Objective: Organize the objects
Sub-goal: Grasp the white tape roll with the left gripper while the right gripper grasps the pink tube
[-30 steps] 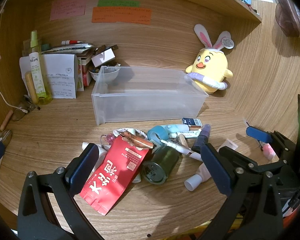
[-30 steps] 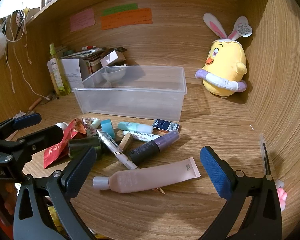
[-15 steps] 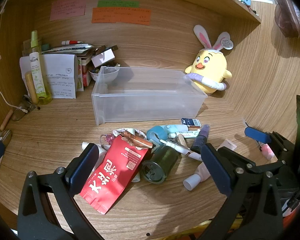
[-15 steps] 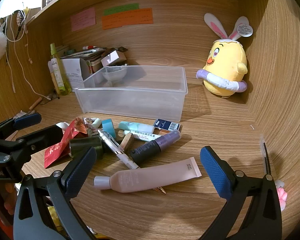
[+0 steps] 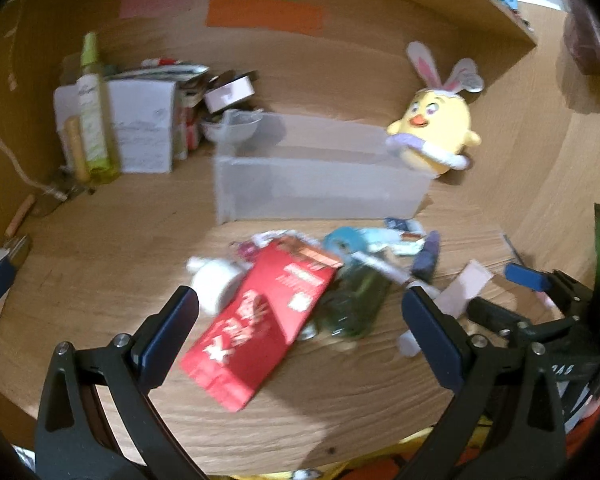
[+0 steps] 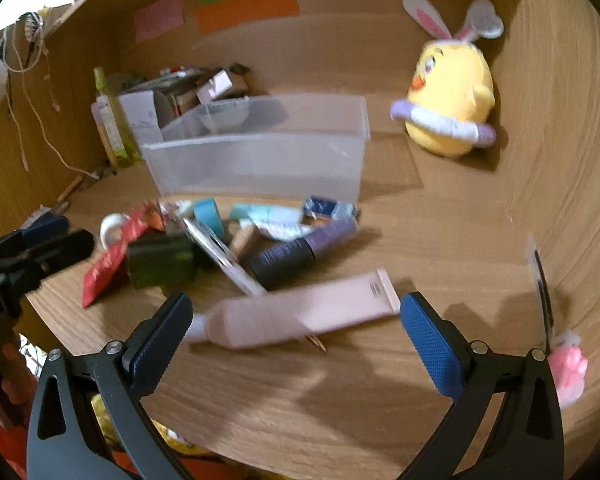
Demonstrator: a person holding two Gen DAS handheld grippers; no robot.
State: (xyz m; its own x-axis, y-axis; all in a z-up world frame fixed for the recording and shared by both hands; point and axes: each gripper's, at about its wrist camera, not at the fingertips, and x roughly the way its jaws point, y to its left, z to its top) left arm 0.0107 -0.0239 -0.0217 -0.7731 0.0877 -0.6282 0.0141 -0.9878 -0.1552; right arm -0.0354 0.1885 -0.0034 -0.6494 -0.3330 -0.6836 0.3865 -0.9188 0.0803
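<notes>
Left gripper (image 5: 300, 316) spread wide, empty, hovering over red foil snack packet (image 5: 260, 320) lying flat on wooden desk (image 5: 100, 264), dark green glass jar (image 5: 352, 304) just right of it. Right gripper (image 6: 296, 324) spread wide too, empty, pale pink squeeze tube (image 6: 300, 312) lying between its fingers. Dark purple-capped tube (image 6: 304, 250) beyond, in the clutter. Clear plastic bin (image 6: 260, 160) farther back, yellow plush chick with bunny ears (image 6: 450, 96) at far right.
</notes>
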